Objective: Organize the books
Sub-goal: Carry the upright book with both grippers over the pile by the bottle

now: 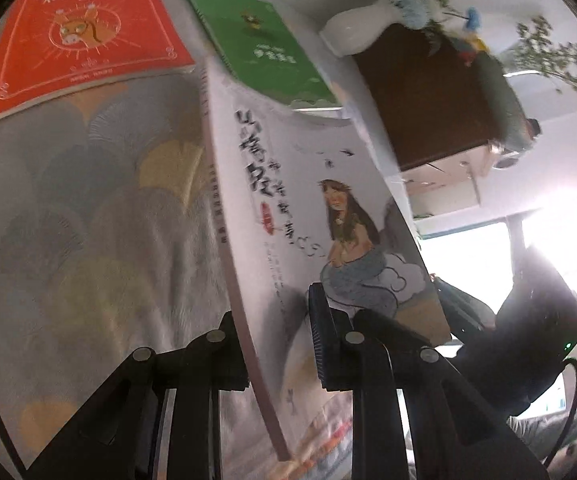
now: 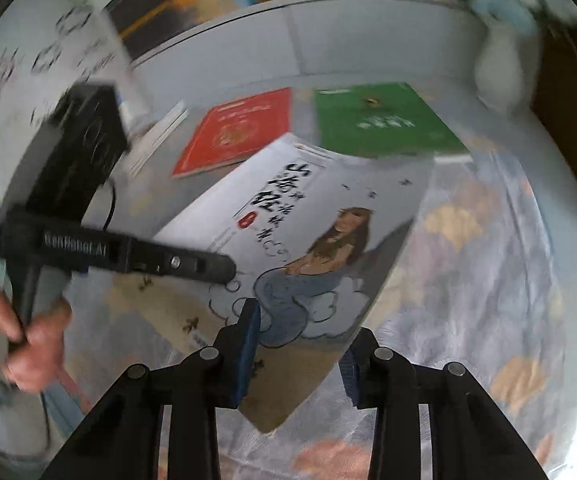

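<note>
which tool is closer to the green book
Left. Neither touches the green book. Both are at the white book's near end; the left tool, clamped on it, sits slightly nearer than the right tool.

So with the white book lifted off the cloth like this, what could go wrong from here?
1. The left gripper pinches the white book only near one edge, so the tilted book could sag or slip out.
2. The right gripper straddles the book's lower corner; closing askew might crease the cover.
3. The red book, green book and white vase lie close behind; a swing could knock them.
</note>
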`<state>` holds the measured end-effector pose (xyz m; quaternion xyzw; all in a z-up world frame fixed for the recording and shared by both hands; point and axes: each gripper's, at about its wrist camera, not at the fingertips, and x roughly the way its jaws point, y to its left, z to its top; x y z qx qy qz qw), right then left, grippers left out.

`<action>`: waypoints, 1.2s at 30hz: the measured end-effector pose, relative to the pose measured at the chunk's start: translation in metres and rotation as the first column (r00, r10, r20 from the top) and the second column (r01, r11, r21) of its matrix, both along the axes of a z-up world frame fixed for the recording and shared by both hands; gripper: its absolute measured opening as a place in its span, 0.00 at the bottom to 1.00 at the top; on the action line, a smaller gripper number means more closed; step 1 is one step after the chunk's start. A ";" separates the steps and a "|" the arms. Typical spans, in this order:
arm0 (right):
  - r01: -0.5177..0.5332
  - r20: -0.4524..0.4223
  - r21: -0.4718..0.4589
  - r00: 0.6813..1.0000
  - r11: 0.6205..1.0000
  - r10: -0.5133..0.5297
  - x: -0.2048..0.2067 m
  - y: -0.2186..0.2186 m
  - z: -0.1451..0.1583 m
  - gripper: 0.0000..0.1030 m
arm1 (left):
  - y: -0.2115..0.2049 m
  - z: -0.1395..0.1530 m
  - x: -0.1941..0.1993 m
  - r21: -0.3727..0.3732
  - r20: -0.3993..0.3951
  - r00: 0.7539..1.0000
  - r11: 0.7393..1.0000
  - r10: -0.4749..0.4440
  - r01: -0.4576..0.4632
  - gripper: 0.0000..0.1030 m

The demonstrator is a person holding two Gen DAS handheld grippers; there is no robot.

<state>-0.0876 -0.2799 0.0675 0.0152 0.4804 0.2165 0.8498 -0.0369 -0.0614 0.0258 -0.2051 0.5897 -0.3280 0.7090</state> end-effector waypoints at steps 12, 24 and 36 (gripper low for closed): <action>-0.111 0.184 -0.107 0.974 0.988 0.130 -0.014 0.110 0.068 0.34 | 0.116 0.075 -0.021 -0.029 0.168 0.982 0.996 0.090 -0.086 0.21; -0.191 0.301 -0.006 0.936 0.982 0.184 0.079 0.300 0.106 0.36 | 0.301 0.107 0.040 0.042 0.318 0.911 0.956 0.262 -0.290 0.23; -0.159 0.129 0.039 0.980 0.987 0.153 0.159 0.394 0.041 0.36 | 0.371 0.040 0.105 0.052 0.238 0.923 0.945 0.301 -0.322 0.22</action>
